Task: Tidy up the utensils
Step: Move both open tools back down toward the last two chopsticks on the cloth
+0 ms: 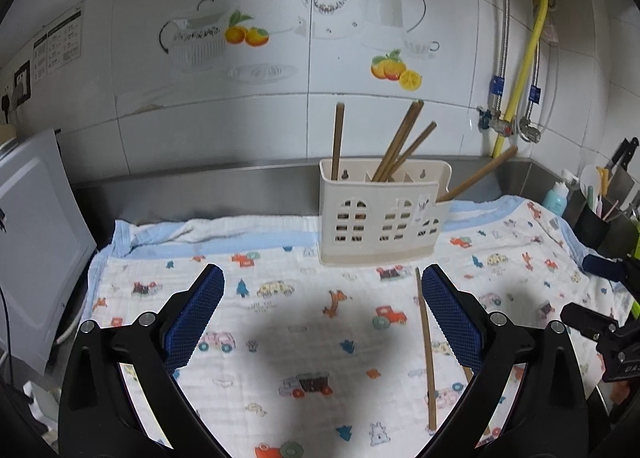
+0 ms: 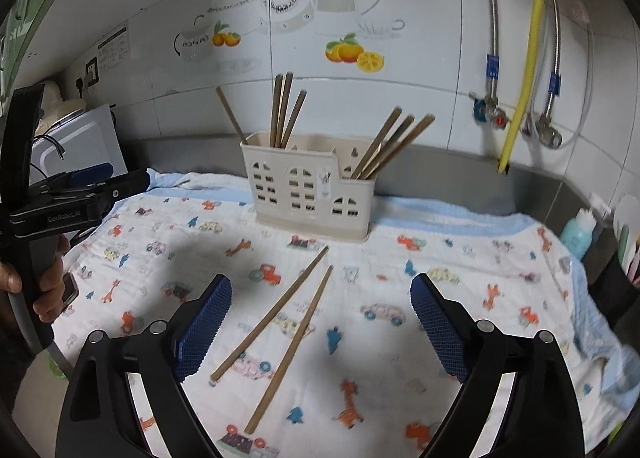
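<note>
The step in hand looked like the pickup of the last loose chopsticks: two of them (image 2: 288, 322) lay side by side on the cloth (image 2: 460, 258), a little apart and angled with their tips toward the holder (image 2: 310, 186), just ahead of the right gripper (image 2: 320, 322). That gripper hung over them with its blue pads spread wide and nothing between them. The left gripper (image 1: 322, 314) was likewise spread and empty; in its own view one chopstick (image 1: 426, 346) ran along the inside of its right-hand pad, whether touching it or not I could not tell. The other chopsticks already stood in the holder, leaning in two or three bunches in separate compartments. The next move, as I judged it, called for lowering the spread pads over one thin stick, square to its length, and closing low enough to catch it against the soft cloth without dragging the fabric or nudging its neighbour away. The chopsticks were slim, straight, brown sticks, probably wood or bamboo. The holder was cream plastic, boxy, with arched window cut-outs in its front and a stepped top edge. The cloth was a white woven muslin printed with small cars and giraffes, edged in pale blue, and slightly rumpled at the back. The gripper pads were ribbed blue rubber on black plastic arms.
</note>
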Motion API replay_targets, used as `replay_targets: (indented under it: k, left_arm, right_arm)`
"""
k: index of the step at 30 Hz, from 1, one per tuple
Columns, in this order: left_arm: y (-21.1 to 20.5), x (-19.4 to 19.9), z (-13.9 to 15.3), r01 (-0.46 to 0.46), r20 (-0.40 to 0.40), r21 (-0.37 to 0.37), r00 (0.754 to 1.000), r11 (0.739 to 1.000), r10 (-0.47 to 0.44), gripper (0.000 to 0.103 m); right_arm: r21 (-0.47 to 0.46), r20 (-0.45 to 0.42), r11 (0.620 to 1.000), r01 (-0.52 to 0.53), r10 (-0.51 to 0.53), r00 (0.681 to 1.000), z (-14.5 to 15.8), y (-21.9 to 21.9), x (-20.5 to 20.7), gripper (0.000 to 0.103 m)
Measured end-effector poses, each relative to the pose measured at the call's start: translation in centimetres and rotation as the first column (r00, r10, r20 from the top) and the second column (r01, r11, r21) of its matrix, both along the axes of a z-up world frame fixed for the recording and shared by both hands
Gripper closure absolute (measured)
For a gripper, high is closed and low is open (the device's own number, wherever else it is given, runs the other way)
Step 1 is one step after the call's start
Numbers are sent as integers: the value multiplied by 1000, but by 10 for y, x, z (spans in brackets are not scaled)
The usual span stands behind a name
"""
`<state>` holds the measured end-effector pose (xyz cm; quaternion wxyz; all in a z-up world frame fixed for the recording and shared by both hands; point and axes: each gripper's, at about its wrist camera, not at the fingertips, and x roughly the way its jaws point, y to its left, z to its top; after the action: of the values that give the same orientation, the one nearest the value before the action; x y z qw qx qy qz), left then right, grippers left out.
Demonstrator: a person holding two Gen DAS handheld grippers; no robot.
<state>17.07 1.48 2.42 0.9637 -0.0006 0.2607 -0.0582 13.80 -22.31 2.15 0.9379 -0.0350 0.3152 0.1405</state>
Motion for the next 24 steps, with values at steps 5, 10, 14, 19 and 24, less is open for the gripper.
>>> replay_targets:
  k: [5, 10, 14, 19, 24]
  left_arm:
    - [-3, -6, -10, 5, -4, 27, 1000, 1000, -5, 5]
    - [-3, -11, -18, 10, -12, 24, 1000, 1000, -10, 5]
    - [-4, -14, -23, 17, -13, 33, 1000, 999, -17, 5]
    - [-3, -16, -29, 21, -15, 35, 1000, 999, -21, 5]
    - [2, -15, -33, 12, -19, 32, 1000, 999, -12, 5]
  right_arm:
    - [14, -18, 1000, 18, -18, 1000, -13, 5, -8, 15]
    - [30, -42, 999, 39, -38, 998, -25, 9, -15, 15]
    - [30, -59, 998, 61, -59, 997, -38, 12, -23, 15]
    - [32, -90, 996, 88, -85, 992, -57, 14, -31, 16]
    - [68, -124, 992, 103, -94, 988, -70, 17, -35, 24]
